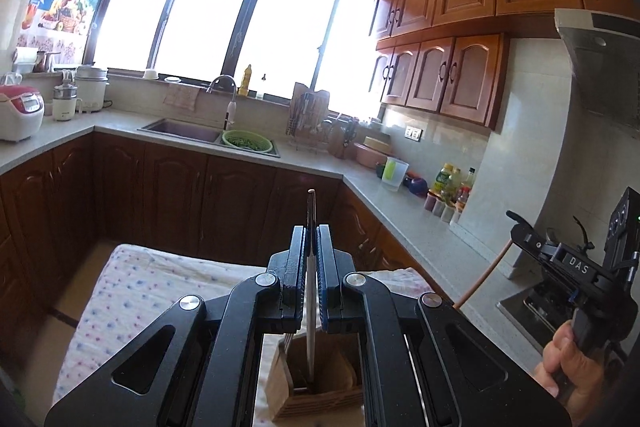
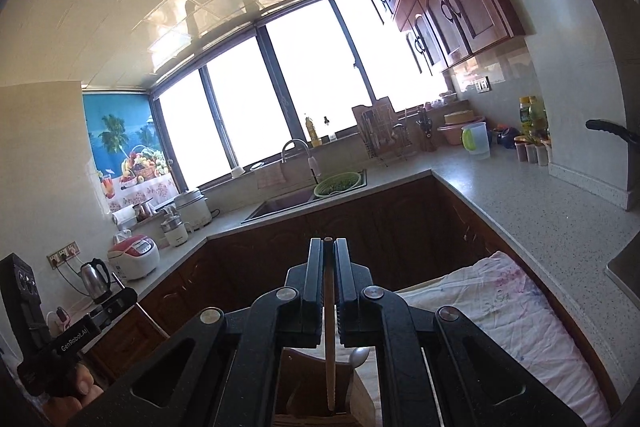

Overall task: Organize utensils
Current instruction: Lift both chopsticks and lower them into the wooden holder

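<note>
My left gripper (image 1: 311, 231) is shut on a thin metal utensil (image 1: 310, 291) held upright; its lower end reaches down into a wooden utensil holder (image 1: 320, 395) below the fingers. My right gripper (image 2: 328, 243) is shut on a pale wooden chopstick (image 2: 329, 347), also upright, its lower end down in the wooden holder (image 2: 296, 379). A metal spoon (image 2: 358, 355) shows beside the chopstick in the holder. The right gripper also shows at the right edge of the left wrist view (image 1: 516, 219), and the left gripper's body at the lower left of the right wrist view.
The holder stands on a table with a floral white cloth (image 1: 132, 291). Brown cabinets and a grey L-shaped counter (image 2: 540, 211) surround it. A sink (image 1: 184, 131) with a green colander (image 1: 246, 141), a rice cooker (image 1: 20, 113), a kettle (image 2: 96, 277) and bottles (image 1: 450, 187) stand on the counter.
</note>
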Motion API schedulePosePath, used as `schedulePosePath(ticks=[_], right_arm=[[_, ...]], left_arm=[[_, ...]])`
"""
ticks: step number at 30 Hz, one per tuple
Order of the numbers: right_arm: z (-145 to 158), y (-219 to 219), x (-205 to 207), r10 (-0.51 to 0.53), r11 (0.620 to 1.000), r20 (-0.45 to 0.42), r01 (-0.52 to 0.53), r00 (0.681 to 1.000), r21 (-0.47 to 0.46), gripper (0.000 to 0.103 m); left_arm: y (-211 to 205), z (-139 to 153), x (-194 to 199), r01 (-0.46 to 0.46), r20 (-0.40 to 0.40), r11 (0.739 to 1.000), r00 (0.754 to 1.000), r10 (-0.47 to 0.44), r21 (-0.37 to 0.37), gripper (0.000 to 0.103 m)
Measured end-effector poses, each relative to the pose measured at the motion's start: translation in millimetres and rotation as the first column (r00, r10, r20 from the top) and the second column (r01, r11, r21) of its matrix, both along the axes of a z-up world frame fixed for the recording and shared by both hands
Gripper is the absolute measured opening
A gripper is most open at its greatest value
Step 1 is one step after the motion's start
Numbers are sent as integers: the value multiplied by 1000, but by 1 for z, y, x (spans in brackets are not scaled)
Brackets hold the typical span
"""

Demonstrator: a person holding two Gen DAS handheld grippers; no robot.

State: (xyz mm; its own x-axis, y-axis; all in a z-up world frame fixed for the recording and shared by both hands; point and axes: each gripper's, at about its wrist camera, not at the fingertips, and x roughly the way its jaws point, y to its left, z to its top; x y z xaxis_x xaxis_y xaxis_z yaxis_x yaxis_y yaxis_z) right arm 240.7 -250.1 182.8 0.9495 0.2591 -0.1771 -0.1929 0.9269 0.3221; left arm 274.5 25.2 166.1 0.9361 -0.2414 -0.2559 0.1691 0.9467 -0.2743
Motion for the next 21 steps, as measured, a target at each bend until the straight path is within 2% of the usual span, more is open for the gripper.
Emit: schedulePosePath(ticks=[6, 12, 16, 21], right_arm=[[-41, 7, 22, -1, 1000, -56, 1, 998, -5, 5], [-75, 10, 37, 24, 1000, -135, -24, 991, 0, 5], [-88, 12, 42, 28, 999, -170, -30, 985, -11, 5], [-85, 15, 42, 29, 999, -182, -32, 983, -19, 5]], left_arm=[[-6, -48, 17, -22, -75, 1000, 997, 22, 9, 4], [-19, -79, 21, -4, -135, 999, 991, 10, 39, 4], [-23, -84, 20, 1, -135, 998, 991, 8, 62, 5], [-23, -81, 22, 5, -147, 998, 989, 4, 59, 5]])
